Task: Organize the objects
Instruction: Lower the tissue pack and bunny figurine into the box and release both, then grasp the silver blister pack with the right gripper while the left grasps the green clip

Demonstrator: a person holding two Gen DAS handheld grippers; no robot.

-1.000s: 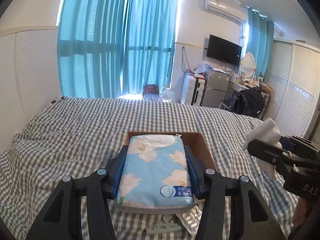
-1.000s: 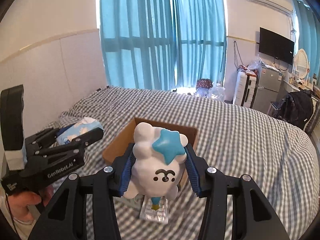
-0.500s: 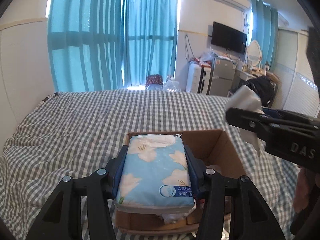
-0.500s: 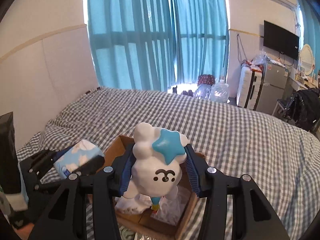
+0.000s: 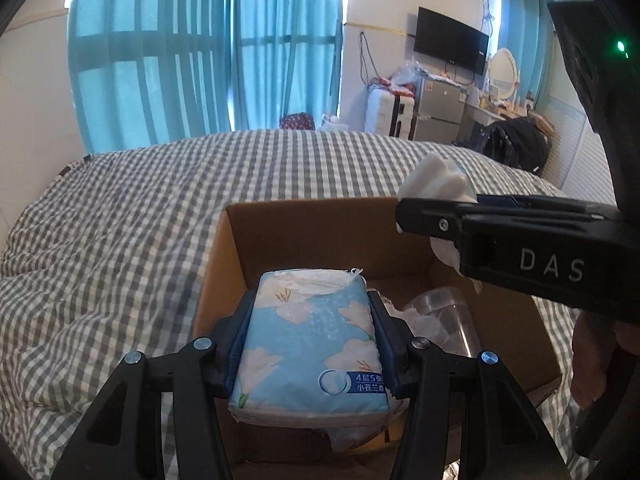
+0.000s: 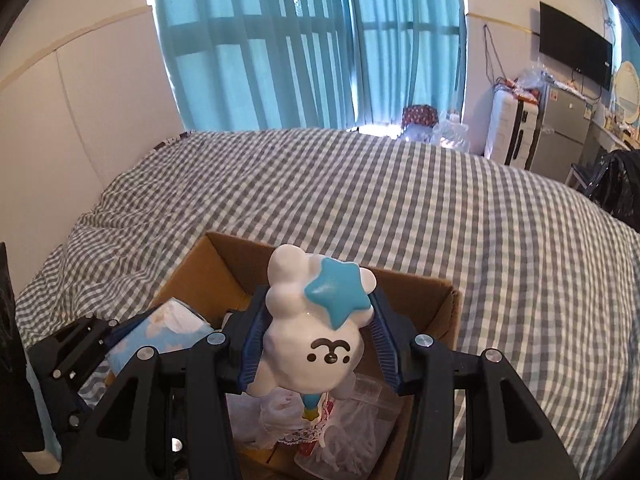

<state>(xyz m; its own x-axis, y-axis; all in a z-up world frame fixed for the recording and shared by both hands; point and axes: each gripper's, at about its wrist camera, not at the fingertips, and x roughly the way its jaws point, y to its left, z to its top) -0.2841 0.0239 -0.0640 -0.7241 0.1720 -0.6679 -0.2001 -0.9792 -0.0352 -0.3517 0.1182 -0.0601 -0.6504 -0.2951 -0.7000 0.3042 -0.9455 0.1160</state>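
Over the last second both grippers had moved from short of the box (image 5: 224, 264) to above its opening. The left gripper (image 5: 310, 322) clenched a tissue pack (image 5: 310, 344); the right gripper (image 6: 318, 334) clenched a white toy (image 6: 308, 344). Both items probably only needed lowering and releasing inside.

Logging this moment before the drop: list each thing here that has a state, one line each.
left gripper: shut on the tissue pack.
tissue pack: held over the box, top torn open.
right gripper: shut on the toy figure.
toy figure: held above the box.
cardboard box: open, partly filled.
curtains: drawn.
TV: off.
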